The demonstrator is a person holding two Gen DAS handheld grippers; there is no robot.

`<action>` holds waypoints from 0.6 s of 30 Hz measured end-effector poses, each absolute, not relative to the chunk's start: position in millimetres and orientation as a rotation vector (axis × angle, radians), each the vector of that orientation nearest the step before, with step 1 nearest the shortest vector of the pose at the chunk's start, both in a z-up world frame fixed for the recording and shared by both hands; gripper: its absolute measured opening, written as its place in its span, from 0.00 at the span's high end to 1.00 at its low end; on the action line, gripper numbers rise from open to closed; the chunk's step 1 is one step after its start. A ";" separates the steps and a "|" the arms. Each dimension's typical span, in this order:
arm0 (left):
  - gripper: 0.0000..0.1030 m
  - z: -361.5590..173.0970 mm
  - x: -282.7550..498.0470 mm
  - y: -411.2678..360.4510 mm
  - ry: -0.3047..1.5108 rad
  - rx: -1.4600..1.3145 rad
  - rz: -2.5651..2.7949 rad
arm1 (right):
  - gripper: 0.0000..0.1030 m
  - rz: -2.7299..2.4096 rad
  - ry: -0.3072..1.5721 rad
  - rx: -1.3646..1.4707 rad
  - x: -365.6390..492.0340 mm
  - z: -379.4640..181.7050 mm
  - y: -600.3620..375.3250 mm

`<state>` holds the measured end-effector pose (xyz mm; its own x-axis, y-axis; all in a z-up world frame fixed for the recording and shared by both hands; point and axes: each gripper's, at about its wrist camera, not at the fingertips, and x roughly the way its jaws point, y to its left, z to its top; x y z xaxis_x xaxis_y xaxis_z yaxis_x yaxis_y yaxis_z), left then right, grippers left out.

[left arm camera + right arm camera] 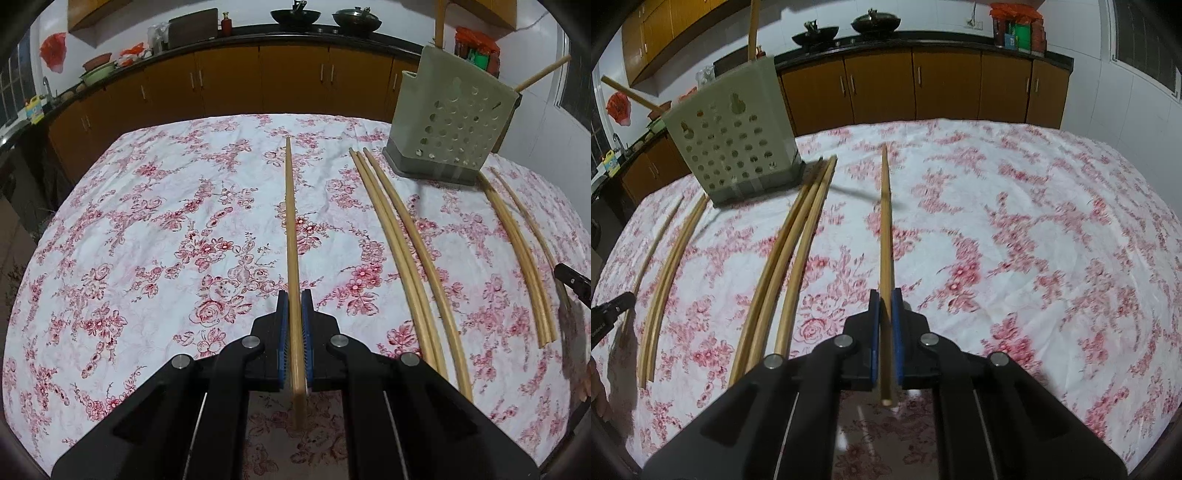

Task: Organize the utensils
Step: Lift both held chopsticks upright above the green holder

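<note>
My left gripper (294,300) is shut on a long wooden chopstick (291,221) that points straight ahead over the floral tablecloth (166,221). My right gripper (885,300) is likewise shut on its own chopstick (886,221), clamped between the blue pads. A pale green perforated utensil holder (450,122) (735,147) stands at the back with two chopsticks (543,74) sticking out of it. Three loose chopsticks (399,240) (790,251) lie side by side on the cloth between the two grippers, and another pair (517,251) (668,266) lies beside them.
Brown cabinets (258,81) and a dark counter with woks (295,16) run behind the table. A black part of the other gripper shows at each view's edge (572,280) (609,314). One thin chopstick (653,243) lies near the holder's far side.
</note>
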<state>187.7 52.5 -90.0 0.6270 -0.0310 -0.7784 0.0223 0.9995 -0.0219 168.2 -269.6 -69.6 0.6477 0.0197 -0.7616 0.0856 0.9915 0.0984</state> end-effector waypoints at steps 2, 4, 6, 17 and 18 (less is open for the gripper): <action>0.92 -82.6 185.4 53.7 0.875 -0.020 -0.035 | 0.92 -0.039 0.835 0.139 164.9 -59.5 -272.6; 0.92 -74.3 184.0 54.8 0.855 -0.029 -0.043 | 0.92 -0.039 0.802 0.144 162.5 -48.8 -274.9; 0.92 -60.4 182.3 56.3 0.821 -0.044 -0.052 | 0.92 -0.039 0.767 0.146 160.1 -37.5 -276.2; 0.92 18.5 175.1 59.6 0.608 -0.139 -0.092 | 0.92 -0.025 0.524 0.167 140.1 37.0 -277.9; 0.93 24.9 174.3 59.3 0.588 -0.144 -0.095 | 0.92 -0.023 0.506 0.169 137.5 42.2 -277.1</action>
